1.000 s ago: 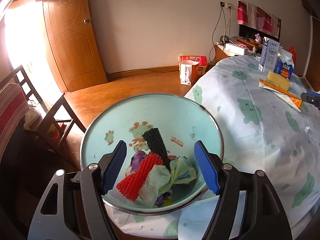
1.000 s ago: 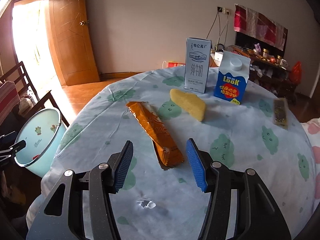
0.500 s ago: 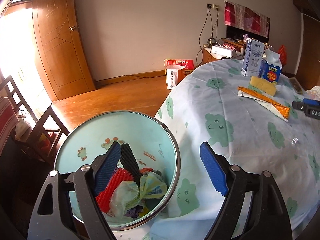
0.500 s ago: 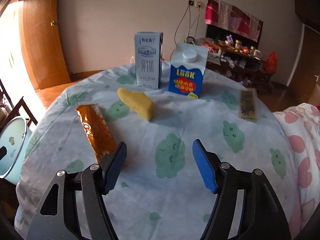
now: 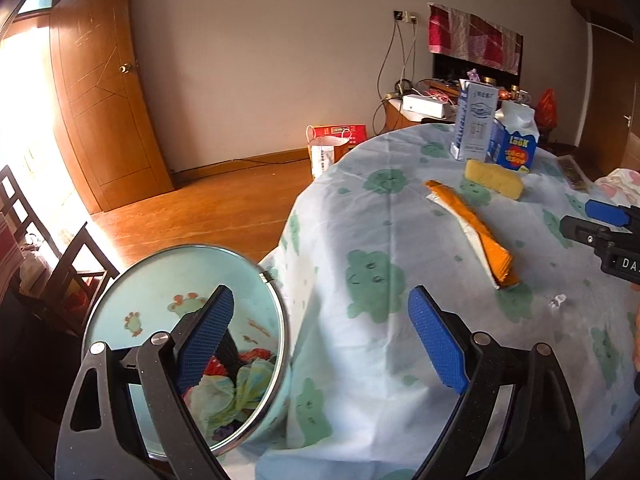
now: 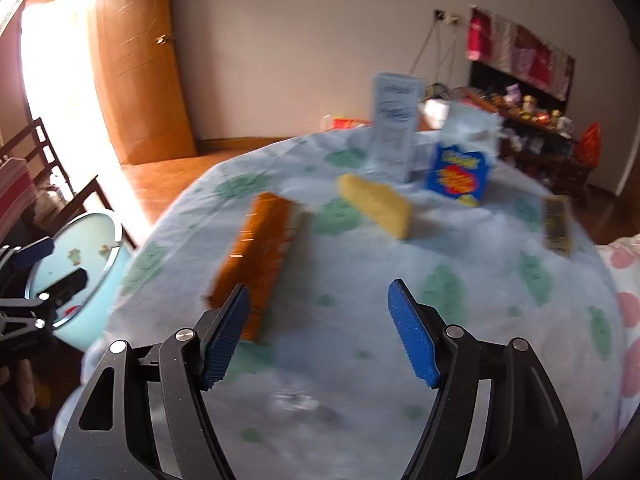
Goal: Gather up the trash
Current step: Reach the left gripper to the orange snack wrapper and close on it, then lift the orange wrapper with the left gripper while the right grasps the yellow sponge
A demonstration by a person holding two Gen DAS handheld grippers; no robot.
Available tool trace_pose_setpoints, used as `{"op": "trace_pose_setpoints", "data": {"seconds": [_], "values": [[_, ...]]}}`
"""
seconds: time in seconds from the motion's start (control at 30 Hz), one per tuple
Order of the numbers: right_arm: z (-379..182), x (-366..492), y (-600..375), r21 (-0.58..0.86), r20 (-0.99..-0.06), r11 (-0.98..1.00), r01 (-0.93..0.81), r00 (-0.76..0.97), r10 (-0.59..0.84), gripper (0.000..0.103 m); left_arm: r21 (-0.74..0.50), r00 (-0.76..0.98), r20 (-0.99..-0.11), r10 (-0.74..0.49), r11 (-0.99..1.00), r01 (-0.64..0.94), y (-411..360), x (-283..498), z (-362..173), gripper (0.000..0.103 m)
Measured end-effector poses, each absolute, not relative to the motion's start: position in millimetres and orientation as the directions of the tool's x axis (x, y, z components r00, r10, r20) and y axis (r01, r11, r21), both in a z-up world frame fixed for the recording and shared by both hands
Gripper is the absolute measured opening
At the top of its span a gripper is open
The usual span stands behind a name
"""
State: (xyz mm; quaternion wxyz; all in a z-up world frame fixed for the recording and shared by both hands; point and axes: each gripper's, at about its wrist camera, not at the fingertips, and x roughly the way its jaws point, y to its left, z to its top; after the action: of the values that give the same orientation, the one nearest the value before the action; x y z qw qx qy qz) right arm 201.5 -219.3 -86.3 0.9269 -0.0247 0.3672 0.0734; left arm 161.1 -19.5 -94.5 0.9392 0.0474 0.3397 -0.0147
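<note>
Left wrist view: left gripper (image 5: 320,340) at lower centre, jaws opening, nothing between the blue pads; pale blue trash bin (image 5: 120,280) at lower left, just beside the draped table edge, holding crumpled wrappers (image 5: 224,392) behind the left pad. Orange wrapper (image 5: 476,232) flat on the cloud-print tablecloth (image 5: 368,280) at centre right; yellow sponge-like piece (image 5: 494,179) beyond it; tall white carton (image 5: 476,124) and blue carton (image 5: 516,148) upright, side by side, at upper right. Right gripper's tip entering at the right edge.

Right wrist view (blurred): right gripper (image 6: 318,328) at lower centre, jaws opening, empty, above bare cloth; orange wrapper (image 6: 260,256) just beyond its left pad, not touching; dark flat packet (image 6: 557,224) at right, well apart; bin (image 6: 92,240) at the left edge
</note>
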Motion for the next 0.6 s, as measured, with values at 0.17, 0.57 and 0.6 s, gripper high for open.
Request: {"op": "trace_pose_setpoints", "data": {"seconds": [0.17, 0.57, 0.6], "values": [[-92.9, 196.2, -317.9, 0.064, -0.69, 0.997, 0.041, 0.724, 0.014, 0.072, 0.086, 0.768, -0.639, -0.038, 0.989, 0.121, -66.6, 171.2, -93.8, 0.087], [-99.6, 177.8, -396.2, 0.095, -0.681, 0.988, 0.121, 0.732, -0.024, 0.075, 0.071, 0.651, -0.749, -0.127, 0.96, 0.27, -142.8, 208.7, -120.1, 0.03], [-96.7, 175.6, -394.7, 0.093, -0.681, 0.989, 0.114, 0.732, -0.021, 0.075, 0.066, 0.64, -0.757, -0.133, 0.958, 0.278, -143.0, 210.1, -122.8, 0.016]]}}
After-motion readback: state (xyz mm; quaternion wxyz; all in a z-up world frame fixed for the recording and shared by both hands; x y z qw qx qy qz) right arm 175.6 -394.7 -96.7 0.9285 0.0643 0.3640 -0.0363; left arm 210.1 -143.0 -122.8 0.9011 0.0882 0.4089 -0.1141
